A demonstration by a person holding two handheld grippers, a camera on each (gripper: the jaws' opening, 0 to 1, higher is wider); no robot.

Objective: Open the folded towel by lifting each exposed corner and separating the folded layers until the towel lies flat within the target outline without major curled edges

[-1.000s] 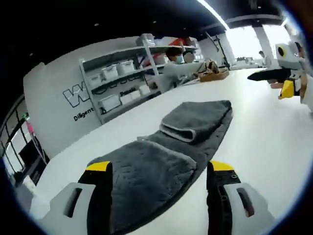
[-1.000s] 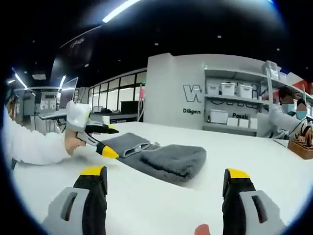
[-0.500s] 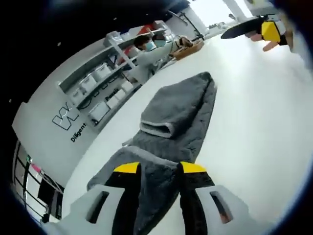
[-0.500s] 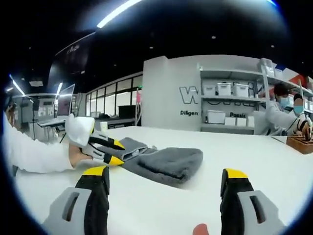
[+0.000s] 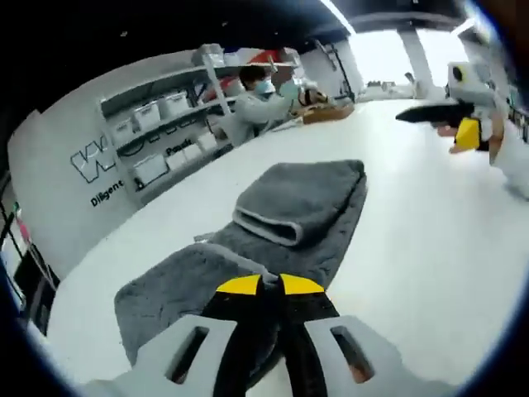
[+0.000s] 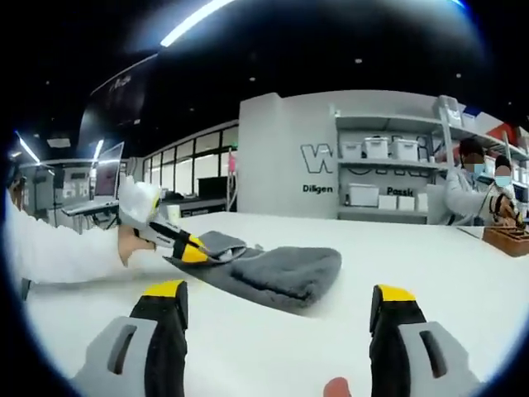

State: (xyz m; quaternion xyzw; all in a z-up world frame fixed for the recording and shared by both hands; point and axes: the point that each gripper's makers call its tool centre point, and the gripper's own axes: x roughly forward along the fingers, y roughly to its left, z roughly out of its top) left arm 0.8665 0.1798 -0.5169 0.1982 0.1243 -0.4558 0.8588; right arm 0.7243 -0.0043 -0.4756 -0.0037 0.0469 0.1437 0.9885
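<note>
On the white table [image 5: 430, 248], one grey towel [image 5: 281, 223] lies folded in a long strip, with a rolled fold at its far end and a thicker fold at the near end. At that near end the left gripper [image 5: 270, 285] reaches forward and low, its two yellow-tipped jaws pressed together with the towel's near edge pinched between them. In the right gripper view the same left gripper [image 6: 192, 246] comes in from the left, held by a hand [image 6: 132, 241] in a white sleeve [image 6: 62, 248], angled down onto the towel's [image 6: 273, 269] end, jaws closed on the cloth.

Well apart from the towel, the right gripper [image 6: 277, 294] hovers over bare table [image 6: 273, 347], level and pointing toward the fold, its two jaws spread wide with nothing between them. In the left gripper view it [image 5: 450, 124] shows at the far right, above the table and away from the towel.

Along the far wall stands one shelving unit [image 5: 165, 132] carrying several white bins. Two people [image 6: 479, 186] sit at the table's far edge in the right gripper view, beside one wooden tray [image 6: 506, 244].
</note>
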